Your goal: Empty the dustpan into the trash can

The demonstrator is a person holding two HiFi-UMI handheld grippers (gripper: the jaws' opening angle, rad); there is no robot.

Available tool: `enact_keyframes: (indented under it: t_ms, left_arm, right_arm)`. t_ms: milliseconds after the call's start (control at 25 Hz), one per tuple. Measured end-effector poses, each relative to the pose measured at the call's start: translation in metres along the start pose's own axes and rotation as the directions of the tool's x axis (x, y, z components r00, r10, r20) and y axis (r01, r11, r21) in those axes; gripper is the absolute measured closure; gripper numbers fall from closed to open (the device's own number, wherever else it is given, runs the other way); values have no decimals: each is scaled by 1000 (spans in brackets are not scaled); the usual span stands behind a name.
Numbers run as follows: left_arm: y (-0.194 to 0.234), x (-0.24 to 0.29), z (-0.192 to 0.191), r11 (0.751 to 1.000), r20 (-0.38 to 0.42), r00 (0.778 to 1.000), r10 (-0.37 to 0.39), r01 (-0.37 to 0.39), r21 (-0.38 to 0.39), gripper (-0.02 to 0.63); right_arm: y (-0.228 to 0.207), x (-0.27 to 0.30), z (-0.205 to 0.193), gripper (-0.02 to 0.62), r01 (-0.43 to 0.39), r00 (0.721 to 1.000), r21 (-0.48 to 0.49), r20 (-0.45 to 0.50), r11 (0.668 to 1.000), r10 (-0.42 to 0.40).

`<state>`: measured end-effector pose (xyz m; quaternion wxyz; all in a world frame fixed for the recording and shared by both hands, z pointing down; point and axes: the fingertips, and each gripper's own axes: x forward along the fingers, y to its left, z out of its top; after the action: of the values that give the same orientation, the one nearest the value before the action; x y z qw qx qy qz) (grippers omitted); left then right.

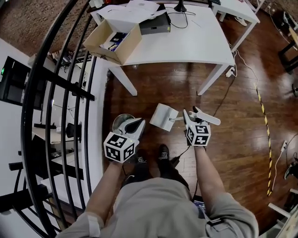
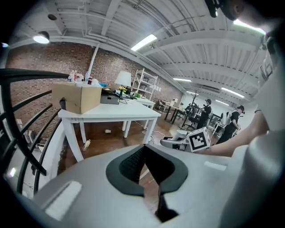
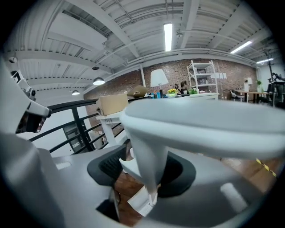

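Your feet: you are standing in black shoes [image 1: 163, 155] on a dark wooden floor [image 1: 233, 135], looking steeply down.
Left gripper: you are holding the left gripper [image 1: 135, 124] low at your left. Its jaws are pressing together at the tips with nothing between them, and it is hanging over the near rim of the trash can.
Right gripper: you are holding the right gripper [image 1: 194, 116] low at your right, pinching the handle [image 1: 177, 119] of the dustpan between its jaws. In the right gripper view the white handle is running down between the two dark pads.
Dustpan: the white dustpan [image 1: 163, 116] is hanging above the floor between the two grippers. Its pan is lying to the left of the right gripper, just beside the trash can but not over it. What it is carrying cannot be told.
Trash can: the round metal trash can [image 1: 118, 122] is standing on the floor near the railing, partly hiding under the left gripper.
Railing: a black curved railing [image 1: 56, 93] is running along your left side.
Worktop: a white worktop [image 1: 205, 42] is standing beyond the dustpan on white legs.
Cardboard box: an open cardboard box [image 1: 111, 41] is sitting at the worktop's left corner, with loose papers [image 1: 132, 10] beside it.
Floor tape: a yellow and black striped tape [image 1: 263, 116] is running along the floor at your far right.
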<state>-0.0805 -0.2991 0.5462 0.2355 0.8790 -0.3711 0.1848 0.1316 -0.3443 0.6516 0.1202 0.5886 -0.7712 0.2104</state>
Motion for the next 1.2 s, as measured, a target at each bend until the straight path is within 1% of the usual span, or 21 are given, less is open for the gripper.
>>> enact_keyframes:
  t_ms: [200, 400, 480, 560, 640, 680, 760, 800, 840, 880, 960, 1080, 1120, 1200]
  left_arm:
    - [-5, 2, -4, 997, -28, 997, -66, 67, 34, 600]
    - [-10, -5, 0, 990, -34, 992, -120, 122, 71, 600]
    - [-10, -10, 3, 987, -29, 990, -137, 139, 83, 600]
    - [-10, -16, 7, 984, -20, 988, -152, 153, 95, 600]
    - [-9, -22, 13, 981, -2, 986, -164, 163, 102, 600]
    - [-9, -25, 16, 981, 9, 986, -168, 167, 102, 600]
    - [-6, -32, 22, 980, 33, 984, -175, 171, 101, 600]
    - [-4, -36, 26, 980, 47, 983, -177, 171, 102, 600]
    - [-3, -39, 31, 980, 62, 982, -178, 171, 102, 600]
    - [-1, -43, 36, 980, 78, 981, -179, 171, 101, 600]
    - [2, -53, 45, 981, 110, 978, -177, 166, 99, 600]
    - [10, -67, 57, 984, 153, 975, -162, 149, 97, 600]
    - [12, -72, 61, 985, 168, 973, -155, 141, 96, 600]
    - [17, -83, 71, 988, 199, 970, -141, 123, 98, 600]
  right_arm:
    - [-9, -11, -6, 401, 79, 997, 40, -1, 996, -79]
    - [-10, -26, -11, 334, 136, 991, 72, -18, 988, -135]
    - [-12, -34, -14, 311, 171, 985, 93, -41, 981, -167]
    - [-12, -44, -22, 308, 201, 978, 120, -79, 972, -192]
    - [-4, -56, -31, 308, 207, 973, 129, -127, 970, -191]
    - [5, -61, -36, 308, 195, 973, 119, -153, 974, -176]
    - [30, -69, -42, 320, 137, 974, 78, -191, 988, -120]
    - [44, -72, -40, 347, 101, 977, 55, -194, 993, -89]
    - [58, -74, -34, 387, 68, 981, 32, -186, 997, -61]
    - [70, -75, -24, 413, 38, 985, 8, -169, 999, -36]
    - [96, -74, 4, 493, -16, 993, -42, -116, 999, 11]
    - [135, -69, 59, 580, -91, 996, -108, -10, 990, 91]
    - [148, -68, 78, 595, -116, 992, -128, 23, 985, 120]
    - [175, -67, 114, 595, -166, 980, -164, 85, 972, 182]
